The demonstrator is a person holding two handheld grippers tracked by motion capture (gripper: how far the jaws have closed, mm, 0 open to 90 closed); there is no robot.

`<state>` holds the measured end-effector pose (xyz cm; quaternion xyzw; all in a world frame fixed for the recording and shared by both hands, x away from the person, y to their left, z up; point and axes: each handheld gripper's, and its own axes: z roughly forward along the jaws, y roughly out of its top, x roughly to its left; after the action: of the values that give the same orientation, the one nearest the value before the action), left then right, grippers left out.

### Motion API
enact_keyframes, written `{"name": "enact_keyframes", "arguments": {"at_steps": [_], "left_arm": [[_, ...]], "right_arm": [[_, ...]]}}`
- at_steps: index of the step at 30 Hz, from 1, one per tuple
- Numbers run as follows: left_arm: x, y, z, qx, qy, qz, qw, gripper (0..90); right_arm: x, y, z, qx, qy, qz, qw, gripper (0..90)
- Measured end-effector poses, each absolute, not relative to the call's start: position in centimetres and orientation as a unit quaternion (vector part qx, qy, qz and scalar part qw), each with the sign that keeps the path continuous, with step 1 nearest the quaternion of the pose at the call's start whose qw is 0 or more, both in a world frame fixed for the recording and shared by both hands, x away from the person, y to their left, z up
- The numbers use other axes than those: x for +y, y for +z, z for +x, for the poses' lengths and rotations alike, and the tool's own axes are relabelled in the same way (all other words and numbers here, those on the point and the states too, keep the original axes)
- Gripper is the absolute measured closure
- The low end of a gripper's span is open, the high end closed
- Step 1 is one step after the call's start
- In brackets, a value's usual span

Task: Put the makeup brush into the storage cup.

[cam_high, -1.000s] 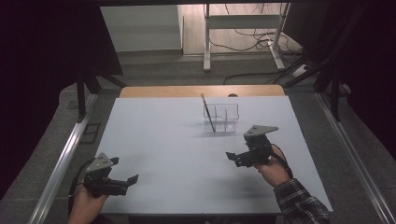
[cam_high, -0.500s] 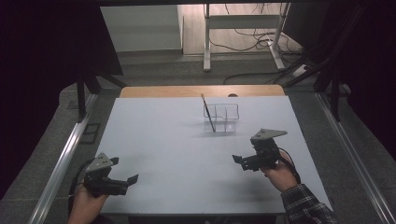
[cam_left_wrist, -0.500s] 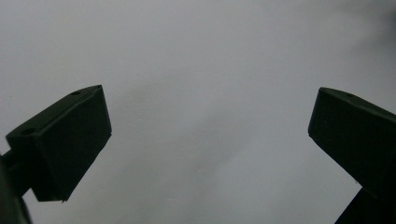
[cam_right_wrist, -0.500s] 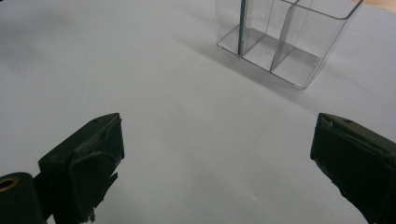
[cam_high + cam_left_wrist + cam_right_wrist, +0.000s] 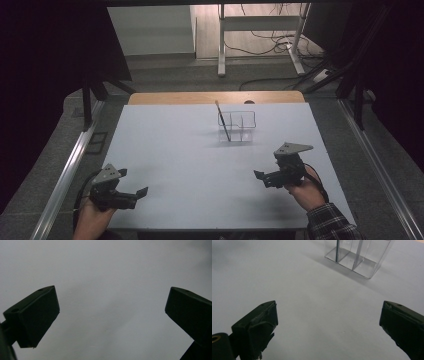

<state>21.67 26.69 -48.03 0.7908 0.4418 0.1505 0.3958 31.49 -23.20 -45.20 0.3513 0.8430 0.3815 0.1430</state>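
Observation:
A clear plastic box (image 5: 237,126) with dividers stands at the middle back of the white table (image 5: 190,160). A thin dark stick (image 5: 223,121) leans in its left compartment. My left gripper (image 5: 139,192) is held low at the near left corner, open, with bare table between its jaws (image 5: 112,312). My right gripper (image 5: 260,175) hovers at the near right, open and holding nothing (image 5: 328,320). In the right gripper view the clear box (image 5: 359,257) is ahead of it, well apart from the jaws.
A wooden strip (image 5: 215,97) borders the table's far edge. Metal rails (image 5: 67,165) run along both sides. Beyond the table are a white stand (image 5: 260,35) and cables (image 5: 280,47) on the floor.
My right gripper has drifted to the right and a little nearer to the person, away from the box. The left gripper has stayed put.

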Motion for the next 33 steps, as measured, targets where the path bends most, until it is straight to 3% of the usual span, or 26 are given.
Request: {"name": "enact_keyframes", "arguments": {"at_steps": [33], "left_arm": [[26.7, -48.0, 21.7, 0.443, 0.151, 0.791, 0.394, 0.0]], "right_arm": [[-27.6, -45.3, 28.7, 0.831, 0.369, 0.385, 0.162, 1.5]]}}
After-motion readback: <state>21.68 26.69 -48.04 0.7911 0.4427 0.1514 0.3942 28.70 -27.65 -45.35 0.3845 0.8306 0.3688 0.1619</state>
